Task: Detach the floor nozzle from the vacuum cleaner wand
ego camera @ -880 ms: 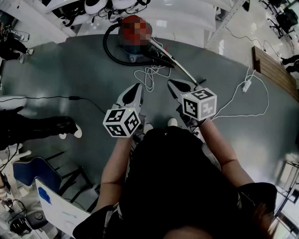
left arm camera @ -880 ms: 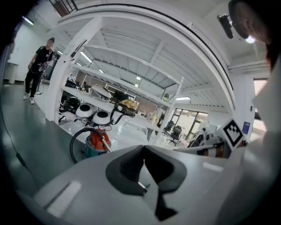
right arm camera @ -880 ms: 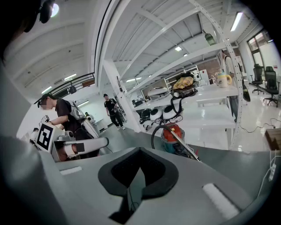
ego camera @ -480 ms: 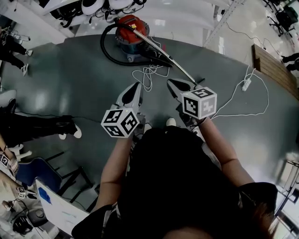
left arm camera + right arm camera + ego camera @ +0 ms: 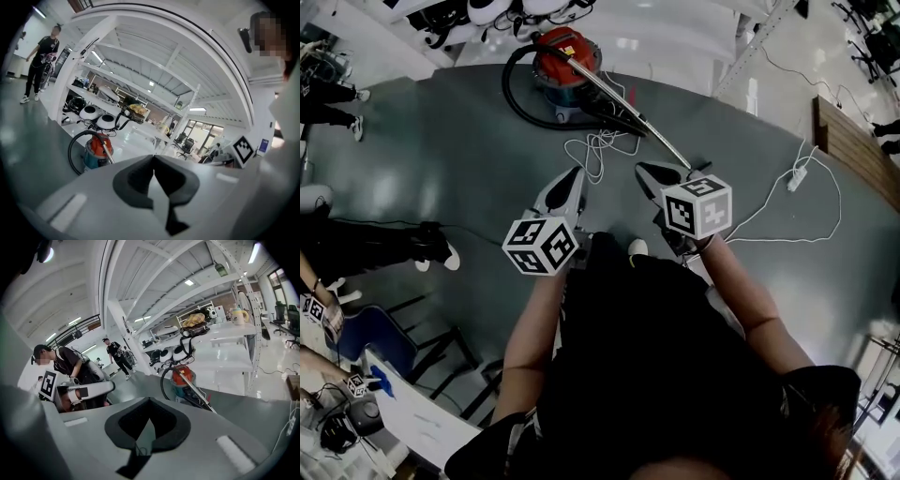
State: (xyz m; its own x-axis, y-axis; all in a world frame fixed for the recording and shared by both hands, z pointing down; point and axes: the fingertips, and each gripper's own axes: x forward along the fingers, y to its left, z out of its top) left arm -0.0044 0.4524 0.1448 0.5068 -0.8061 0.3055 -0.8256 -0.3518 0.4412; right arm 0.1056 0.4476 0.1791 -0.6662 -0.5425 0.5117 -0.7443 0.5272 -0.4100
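Grey floor (image 5: pixel 469 150) is occupied by the vacuum cleaner (image 5: pixel 565 56), its wand (image 5: pixel 642 120) laid slanting down to the floor nozzle (image 5: pixel 703 167), just beyond the right claw (image 5: pixel 645 169) and farther from the left claw (image 5: pixel 576 174); both claws are pressed together, empty.

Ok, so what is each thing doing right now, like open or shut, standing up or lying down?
Left gripper: shut, empty.
Right gripper: shut, empty.
Vacuum cleaner: standing on the floor.
Hose: curled in a loop beside the cleaner.
Wand: slanting from the cleaner down toward the right gripper.
Floor nozzle: hidden behind the right gripper, can't tell.
White cable: lying loose in coils on the floor.
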